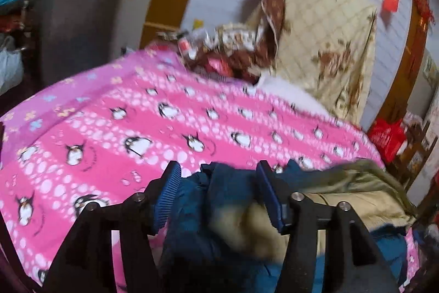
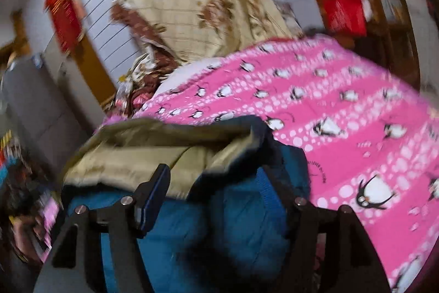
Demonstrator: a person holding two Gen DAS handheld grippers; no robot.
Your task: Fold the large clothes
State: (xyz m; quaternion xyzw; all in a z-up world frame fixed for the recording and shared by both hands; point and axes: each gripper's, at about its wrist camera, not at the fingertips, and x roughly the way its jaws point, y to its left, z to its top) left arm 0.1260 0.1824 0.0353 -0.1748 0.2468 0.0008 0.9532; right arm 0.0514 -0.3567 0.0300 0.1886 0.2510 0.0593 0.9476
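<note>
A large teal-blue padded coat (image 1: 219,213) with a tan-olive lining (image 1: 354,191) lies bunched at the near edge of a bed. In the left wrist view my left gripper (image 1: 218,177) stands wide open, its blue pads either side of a fold of the teal cloth. In the right wrist view the coat (image 2: 192,224) and its tan lining (image 2: 137,155) fill the foreground. My right gripper (image 2: 215,177) is open too, with coat fabric lying between its fingers. Both views are motion-blurred.
The bed wears a pink penguin-print cover (image 1: 123,128) (image 2: 343,128). A beige floral quilt (image 1: 323,45) (image 2: 192,4) is heaped at the far side against a white wall. Small clutter (image 1: 208,51) lies by the quilt. Red bags (image 1: 387,139) (image 2: 345,10) sit beside the bed.
</note>
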